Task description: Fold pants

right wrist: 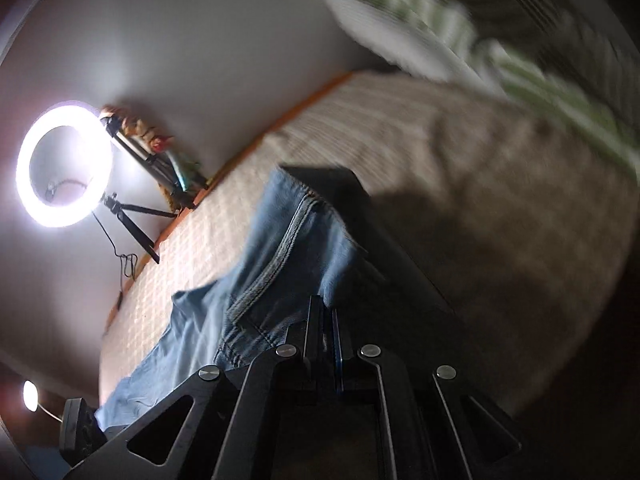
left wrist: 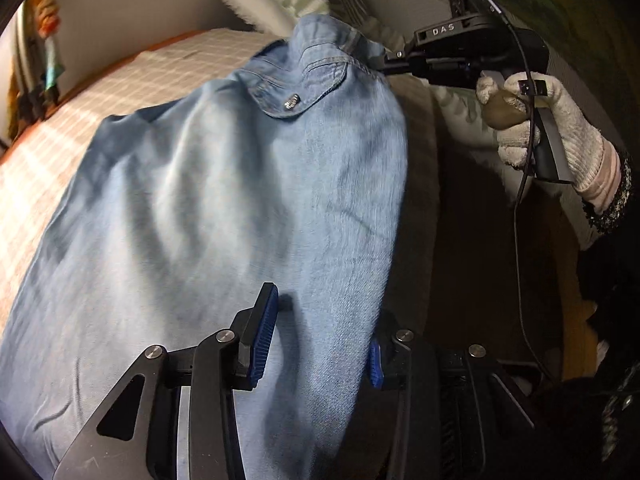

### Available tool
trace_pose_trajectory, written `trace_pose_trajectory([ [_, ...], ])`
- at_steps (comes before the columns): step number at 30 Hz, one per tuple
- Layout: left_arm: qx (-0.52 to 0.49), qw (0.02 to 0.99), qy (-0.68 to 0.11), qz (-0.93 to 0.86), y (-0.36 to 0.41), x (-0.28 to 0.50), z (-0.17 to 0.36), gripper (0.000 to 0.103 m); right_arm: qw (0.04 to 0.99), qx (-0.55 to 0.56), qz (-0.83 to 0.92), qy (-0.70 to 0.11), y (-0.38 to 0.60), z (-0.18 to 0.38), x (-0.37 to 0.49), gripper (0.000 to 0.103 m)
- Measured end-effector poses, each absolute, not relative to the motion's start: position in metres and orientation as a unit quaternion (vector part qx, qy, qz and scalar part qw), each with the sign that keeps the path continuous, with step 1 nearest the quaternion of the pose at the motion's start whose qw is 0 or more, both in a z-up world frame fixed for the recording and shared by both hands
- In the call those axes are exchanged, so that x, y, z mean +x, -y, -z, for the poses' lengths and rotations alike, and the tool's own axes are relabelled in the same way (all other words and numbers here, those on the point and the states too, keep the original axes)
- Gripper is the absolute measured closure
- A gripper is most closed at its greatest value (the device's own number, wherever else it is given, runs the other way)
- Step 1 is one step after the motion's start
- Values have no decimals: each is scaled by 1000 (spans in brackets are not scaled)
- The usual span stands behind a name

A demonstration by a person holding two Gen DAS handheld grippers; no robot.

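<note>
Left claw (left wrist: pixel 320 340) — jaws partly apart, denim lying between the blue pads (left wrist: pixel 262 340); we cannot tell whether they press it. Right claw (right wrist: pixel 326 312) closed tight on the pants' (left wrist: pixel 224 200) waistband edge, lifting it ahead of the left claw. Pants drape over the checked bed (left wrist: pixel 80 120); ring light (right wrist: pixel 64 164) beyond the bed — left of the right claw.

A bedroom at home, checked bedspread (left wrist: pixel 100 92) on a bed, striped pillow (right wrist: pixel 400 20), ring light (right wrist: pixel 64 164) on tripod
</note>
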State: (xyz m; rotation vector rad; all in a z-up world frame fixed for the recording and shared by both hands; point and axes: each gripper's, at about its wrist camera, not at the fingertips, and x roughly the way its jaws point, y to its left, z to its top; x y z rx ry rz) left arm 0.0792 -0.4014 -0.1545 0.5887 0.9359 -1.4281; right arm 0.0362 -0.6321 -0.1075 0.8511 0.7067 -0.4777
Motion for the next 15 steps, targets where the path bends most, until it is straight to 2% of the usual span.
trace_pose_trajectory([
  [3,269,620,-396,621,402,75,156,67,811,435,218,-324,636,125,19,102],
  [5,265,619,-394,625,402,78,154,81,806,454,216,-311,639,129,12,102],
  [9,240,629,-388,629,399,90,148,93,809,458,207,-305,644,120,23,102],
  [15,195,666,-382,610,394,106,134,97,845,415,171,-289,641,69,94,102],
])
